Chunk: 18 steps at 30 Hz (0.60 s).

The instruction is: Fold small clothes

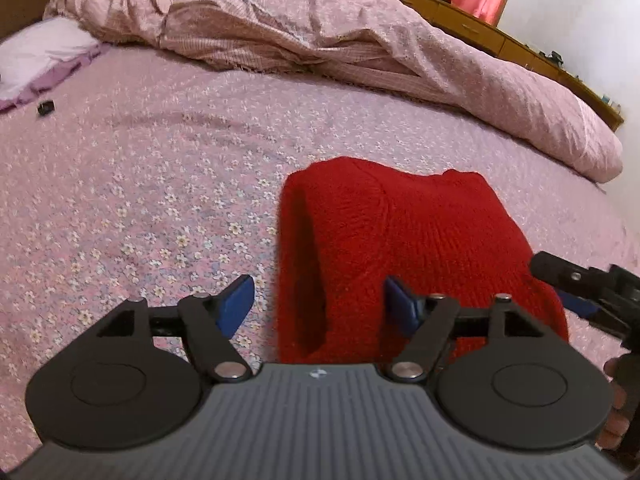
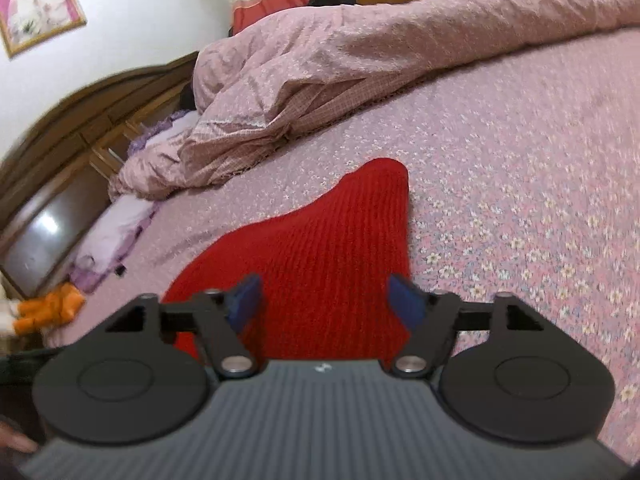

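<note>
Floral pink bed [image 1: 140, 184] under my left hand-held gripper [image 1: 320, 306] and right hand-held gripper [image 2: 326, 304], both spread wide, empty; fuzzy ribbed red sweater [image 1: 400, 240] lies folded at twelve o'clock.

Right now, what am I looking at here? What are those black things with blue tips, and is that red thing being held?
No robot here: a person holds a hand-held gripper in each hand, each carrying a camera that looks along its two blue-tipped fingers. One picture is from the left hand-held gripper, the other from the right hand-held gripper. Both are open and hold nothing. Between their fingers you see a red knitted garment, already folded over, lying on a flowered pink bedsheet. A rumpled pink quilt lies behind it.
</note>
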Tool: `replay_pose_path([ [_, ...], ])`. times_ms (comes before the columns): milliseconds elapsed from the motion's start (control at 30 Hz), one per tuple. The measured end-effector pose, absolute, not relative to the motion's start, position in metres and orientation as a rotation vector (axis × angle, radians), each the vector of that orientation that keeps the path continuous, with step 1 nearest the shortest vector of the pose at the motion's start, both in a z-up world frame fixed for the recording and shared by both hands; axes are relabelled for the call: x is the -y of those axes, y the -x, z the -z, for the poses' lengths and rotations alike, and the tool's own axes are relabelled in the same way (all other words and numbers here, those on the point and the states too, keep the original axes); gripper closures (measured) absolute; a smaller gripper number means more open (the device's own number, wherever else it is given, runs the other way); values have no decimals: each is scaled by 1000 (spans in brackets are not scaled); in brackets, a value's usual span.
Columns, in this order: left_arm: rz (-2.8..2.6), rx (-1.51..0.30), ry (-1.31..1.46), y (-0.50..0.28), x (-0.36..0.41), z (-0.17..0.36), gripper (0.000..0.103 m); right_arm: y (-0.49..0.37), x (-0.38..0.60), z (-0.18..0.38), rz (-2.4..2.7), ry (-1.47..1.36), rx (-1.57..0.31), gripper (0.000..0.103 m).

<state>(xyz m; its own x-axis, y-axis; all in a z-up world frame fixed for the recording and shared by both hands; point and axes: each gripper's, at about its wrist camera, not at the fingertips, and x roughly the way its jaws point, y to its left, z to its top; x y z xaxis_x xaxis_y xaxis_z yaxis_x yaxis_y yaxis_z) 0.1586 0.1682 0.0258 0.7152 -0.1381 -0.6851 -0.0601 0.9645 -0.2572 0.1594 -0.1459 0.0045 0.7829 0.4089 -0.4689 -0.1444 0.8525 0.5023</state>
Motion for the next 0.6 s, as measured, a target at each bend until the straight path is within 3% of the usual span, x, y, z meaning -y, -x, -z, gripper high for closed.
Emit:
replay_pose_path([
  [467,120,-856,460,-187,-186,-9,19,-196,201,27,-422,-705,-768,22],
  [600,140,-873,497,-191,-192,-2,18,-213,202,42,-484,-785,-815,16],
])
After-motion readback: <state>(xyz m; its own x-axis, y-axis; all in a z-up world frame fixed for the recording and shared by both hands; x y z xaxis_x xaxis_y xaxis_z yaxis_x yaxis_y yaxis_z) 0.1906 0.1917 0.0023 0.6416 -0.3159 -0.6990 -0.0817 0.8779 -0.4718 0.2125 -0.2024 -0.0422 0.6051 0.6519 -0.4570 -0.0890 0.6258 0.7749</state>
